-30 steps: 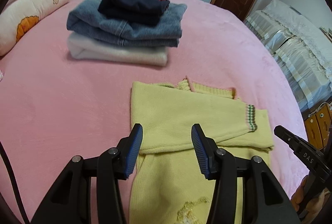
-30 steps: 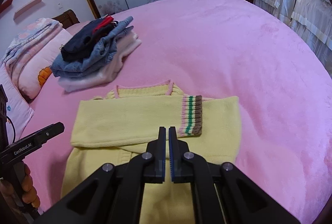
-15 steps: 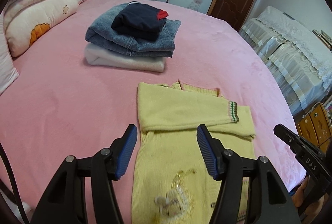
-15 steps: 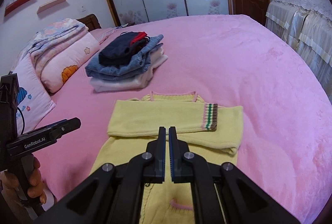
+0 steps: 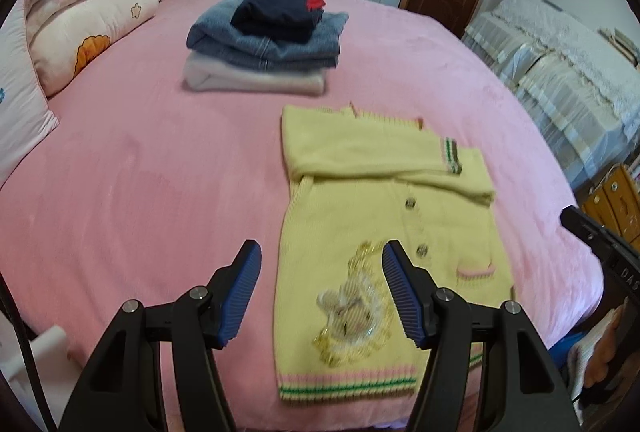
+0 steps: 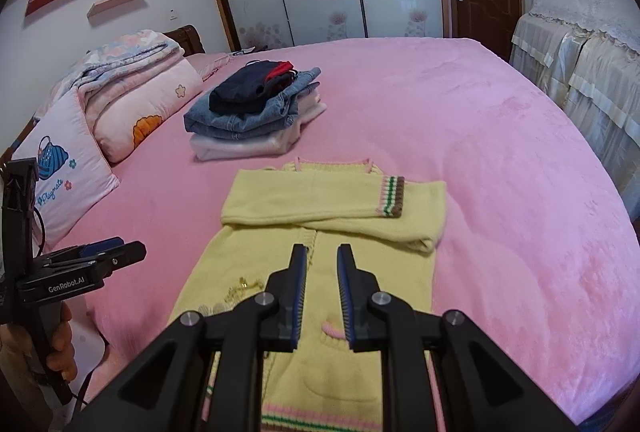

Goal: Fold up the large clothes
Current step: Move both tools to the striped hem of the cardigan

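Observation:
A yellow knit cardigan [image 5: 384, 216] lies flat on the pink bed [image 5: 140, 167], both sleeves folded across its chest, striped cuff on top. It also shows in the right wrist view [image 6: 332, 199]. My left gripper [image 5: 322, 292] is open and empty, above the cardigan's lower left part near the rabbit motif. My right gripper [image 6: 322, 292] is open a little and empty, above the cardigan's lower front near the pink pocket trim. The left gripper also shows at the left in the right wrist view [image 6: 108, 252].
A stack of folded clothes [image 5: 264, 43] sits behind the cardigan, also seen in the right wrist view [image 6: 256, 111]. Folded quilts and pillows [image 6: 120, 103] lie at the left. A covered sofa [image 5: 560, 71] stands right of the bed. The bed's near edge is just below the hem.
Both grippers have pulled back toward the cardigan's hem, so more of its lower half shows. The right gripper has gone from shut to slightly open. The left stays open.

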Tool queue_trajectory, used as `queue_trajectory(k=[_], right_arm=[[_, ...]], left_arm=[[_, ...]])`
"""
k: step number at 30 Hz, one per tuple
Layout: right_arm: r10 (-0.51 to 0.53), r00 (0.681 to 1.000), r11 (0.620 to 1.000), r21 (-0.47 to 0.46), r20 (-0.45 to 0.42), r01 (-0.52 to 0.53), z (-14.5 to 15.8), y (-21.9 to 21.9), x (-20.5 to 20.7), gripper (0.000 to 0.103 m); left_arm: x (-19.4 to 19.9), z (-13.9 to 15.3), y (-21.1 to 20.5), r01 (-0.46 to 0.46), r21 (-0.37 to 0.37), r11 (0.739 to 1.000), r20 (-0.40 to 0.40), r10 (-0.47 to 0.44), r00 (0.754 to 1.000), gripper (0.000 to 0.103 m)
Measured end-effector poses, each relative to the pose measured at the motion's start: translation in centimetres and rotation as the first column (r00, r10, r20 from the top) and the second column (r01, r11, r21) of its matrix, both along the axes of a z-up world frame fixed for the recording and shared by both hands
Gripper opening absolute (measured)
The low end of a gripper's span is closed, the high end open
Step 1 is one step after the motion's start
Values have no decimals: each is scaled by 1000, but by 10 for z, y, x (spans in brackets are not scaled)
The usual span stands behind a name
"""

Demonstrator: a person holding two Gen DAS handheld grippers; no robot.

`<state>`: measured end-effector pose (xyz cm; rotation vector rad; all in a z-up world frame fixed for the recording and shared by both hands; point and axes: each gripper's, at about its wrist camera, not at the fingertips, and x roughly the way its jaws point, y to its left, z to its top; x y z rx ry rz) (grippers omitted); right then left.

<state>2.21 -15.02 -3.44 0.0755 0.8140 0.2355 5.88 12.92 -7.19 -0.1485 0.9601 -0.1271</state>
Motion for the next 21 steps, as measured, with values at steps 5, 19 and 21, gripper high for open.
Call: queue_trajectory(k=[5,19,21], right_arm=[[-24,998,999,-30,-62,23,-21,-14,-23,15],[-40,967,998,-52,-251,27,-84,-68,-69,39],[-45,954,999,-41,-295,34,-99,-75,-72,39]], left_arm=[[-13,-17,6,-8,-3,1000,-42,8,999,62],[-32,-87,20,26,-85,996,-244,-46,969,62],[-34,-97,19,34,-117,993,-262,-64,963,62]])
